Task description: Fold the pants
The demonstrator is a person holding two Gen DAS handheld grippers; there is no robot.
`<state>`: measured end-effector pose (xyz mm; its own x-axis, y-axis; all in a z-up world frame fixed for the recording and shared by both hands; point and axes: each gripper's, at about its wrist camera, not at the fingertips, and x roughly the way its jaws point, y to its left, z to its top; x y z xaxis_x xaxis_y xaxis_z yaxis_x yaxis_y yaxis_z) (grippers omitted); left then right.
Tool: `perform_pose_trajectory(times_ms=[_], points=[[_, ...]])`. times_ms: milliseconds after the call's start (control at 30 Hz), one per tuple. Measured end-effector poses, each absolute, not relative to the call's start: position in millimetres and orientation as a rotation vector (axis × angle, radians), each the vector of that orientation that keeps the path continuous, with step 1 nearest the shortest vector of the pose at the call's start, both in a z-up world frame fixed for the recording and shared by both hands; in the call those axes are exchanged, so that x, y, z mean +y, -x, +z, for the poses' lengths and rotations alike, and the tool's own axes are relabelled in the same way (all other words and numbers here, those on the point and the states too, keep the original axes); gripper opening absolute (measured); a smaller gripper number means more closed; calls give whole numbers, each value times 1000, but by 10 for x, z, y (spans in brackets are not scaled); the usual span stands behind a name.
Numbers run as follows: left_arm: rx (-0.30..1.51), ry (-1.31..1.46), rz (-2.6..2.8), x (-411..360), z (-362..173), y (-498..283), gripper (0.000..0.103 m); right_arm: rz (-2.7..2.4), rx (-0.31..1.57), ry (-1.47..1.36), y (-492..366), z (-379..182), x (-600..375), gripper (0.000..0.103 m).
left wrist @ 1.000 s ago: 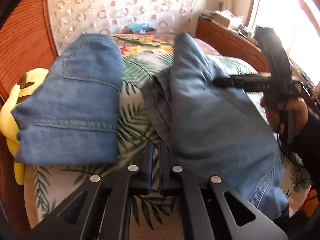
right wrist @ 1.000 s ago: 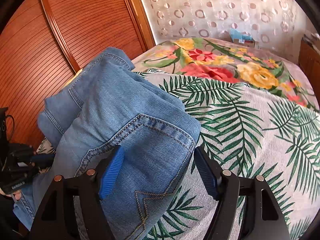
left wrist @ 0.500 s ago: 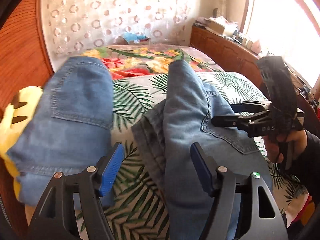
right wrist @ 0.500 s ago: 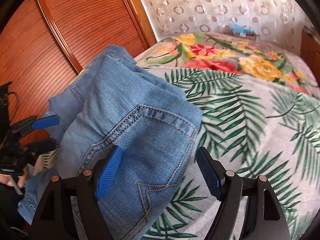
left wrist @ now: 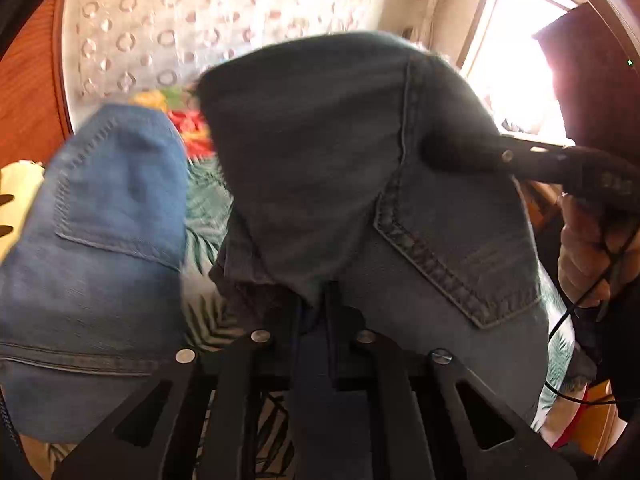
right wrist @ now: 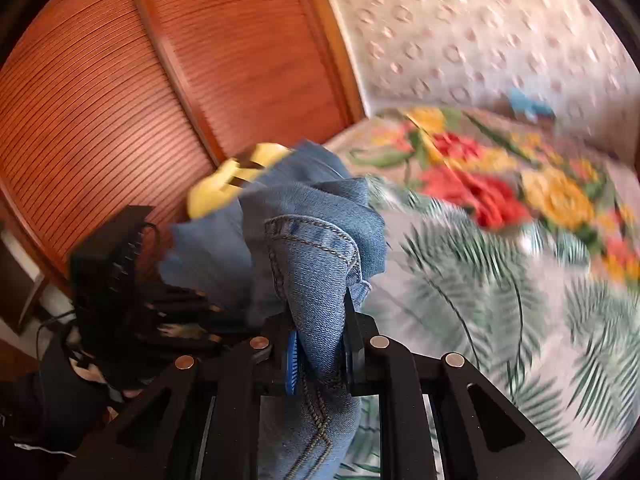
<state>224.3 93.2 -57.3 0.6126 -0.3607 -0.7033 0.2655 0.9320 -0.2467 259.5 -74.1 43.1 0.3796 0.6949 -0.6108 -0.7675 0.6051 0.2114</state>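
The left gripper [left wrist: 314,304] has its two fingers pressed together on a fold of the jeans [left wrist: 360,168], pinching the denim right at the fingertips. From that pinch the cloth rises up and forward in front of the claw, dark in shadow against the bright window [left wrist: 516,64], with a stitched back pocket [left wrist: 460,248] showing just to the right of the fingers. The right gripper [left wrist: 560,164] comes in from the right side of this view, its black fingers reaching into the same raised cloth; the person's hand [left wrist: 588,248] holds its handle below. To the left of the left claw lies a second pair of jeans [left wrist: 104,240], lighter blue, with a yellow plush toy [left wrist: 16,196] beyond its far left edge. The bedspread [left wrist: 204,200], printed with palm leaves and flowers, shows between the two garments.

In the right wrist view the right gripper [right wrist: 320,344] is likewise closed on denim: a seamed fold of the jeans [right wrist: 316,264] stands up between its blue pads [right wrist: 292,360] and bunches just ahead of the tips. The left gripper [right wrist: 120,264] sits to the left, blurred and dark. The flowered bedspread [right wrist: 500,280] spreads ahead and to the right of the claw, and a slatted wooden door [right wrist: 168,80] stands to the upper left.
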Motion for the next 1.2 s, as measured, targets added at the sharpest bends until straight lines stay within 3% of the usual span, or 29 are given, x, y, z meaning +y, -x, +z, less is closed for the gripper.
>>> perform_pose_trajectory(times_ms=[333,567,700,933,1000,1033,1200], points=[[586,208,-248,1743,428,-1979,11,1034,525,289,-2145,1465,228,16],[452,183,-114,2329,1061,-1857,11,1212,428,142,-2202,1898,663,16],[489,120,-22,2448,1047,-2078,11,1193,486,-11,-2647,1500,748,16],[709,98,45,2487,166,-2623,11,845,833,76,-3562,-243,1051,29],[722,95,40,2468,71,-2661,11,803,809,66,-3607,-299,910,45],[726,90,37,2449,31,-2659,11,796,801,68,-3620,-275,885,48],[729,98,34,2496,-2,-2687,11,764,711,117,-3375,-29,747,52]])
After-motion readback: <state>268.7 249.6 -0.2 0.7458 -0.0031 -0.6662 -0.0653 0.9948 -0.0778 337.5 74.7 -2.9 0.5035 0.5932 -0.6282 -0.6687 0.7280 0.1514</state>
